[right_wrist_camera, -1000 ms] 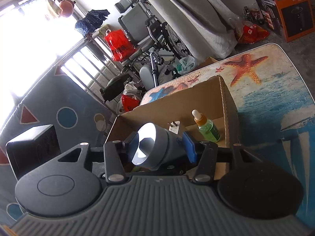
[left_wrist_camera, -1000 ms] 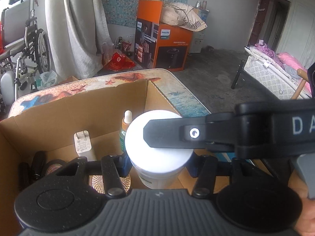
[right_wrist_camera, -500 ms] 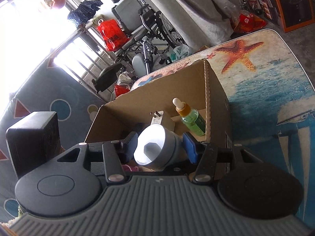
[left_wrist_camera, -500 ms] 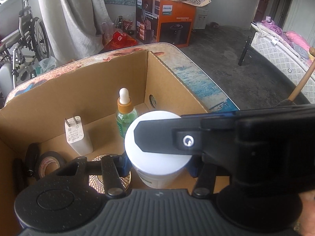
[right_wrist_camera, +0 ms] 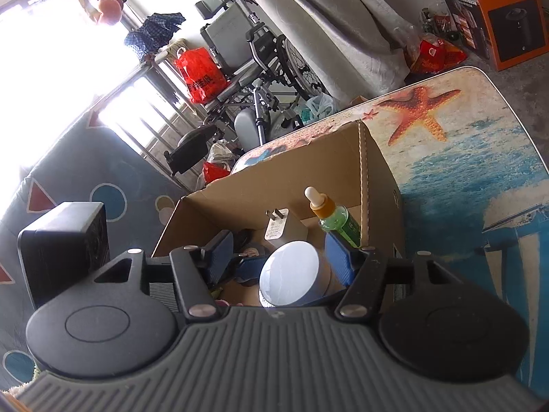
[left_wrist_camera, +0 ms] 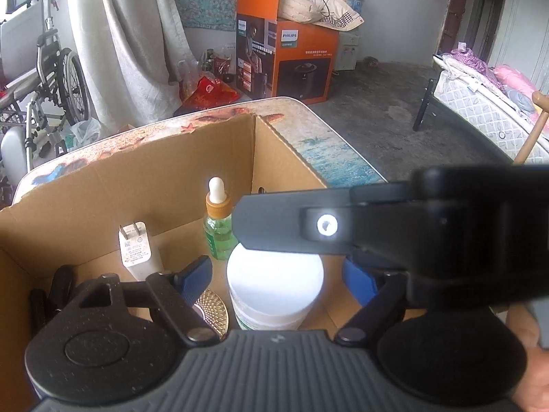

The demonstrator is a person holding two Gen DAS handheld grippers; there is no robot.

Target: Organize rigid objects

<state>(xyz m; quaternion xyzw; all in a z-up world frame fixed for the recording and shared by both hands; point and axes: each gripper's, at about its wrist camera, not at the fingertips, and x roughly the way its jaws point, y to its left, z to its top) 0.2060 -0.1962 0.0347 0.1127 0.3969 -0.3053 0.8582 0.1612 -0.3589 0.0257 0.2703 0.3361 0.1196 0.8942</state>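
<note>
A white jar [left_wrist_camera: 274, 288] with a white lid stands inside the cardboard box [left_wrist_camera: 144, 185]; it also shows in the right wrist view [right_wrist_camera: 291, 278]. My left gripper [left_wrist_camera: 274, 278] is open, its blue pads apart on either side of the jar. My right gripper [right_wrist_camera: 281, 257] is open above the jar, pads clear of it. Its black arm crosses the left wrist view [left_wrist_camera: 377, 226]. In the box also stand a green dropper bottle [left_wrist_camera: 218, 223], a white charger plug [left_wrist_camera: 135, 250], a gold disc [left_wrist_camera: 212, 312] and dark items at the left.
The box sits on a table with a starfish-and-sea cover [right_wrist_camera: 463, 144]. A wheelchair [right_wrist_camera: 260, 68], an orange Philips carton [left_wrist_camera: 288, 58] and a bed [left_wrist_camera: 487, 110] stand around the room. A black cube [right_wrist_camera: 65, 247] sits left of the box.
Both grippers have opened and let go of the white jar, which now stands lower in the box. The right gripper has lowered over the box.
</note>
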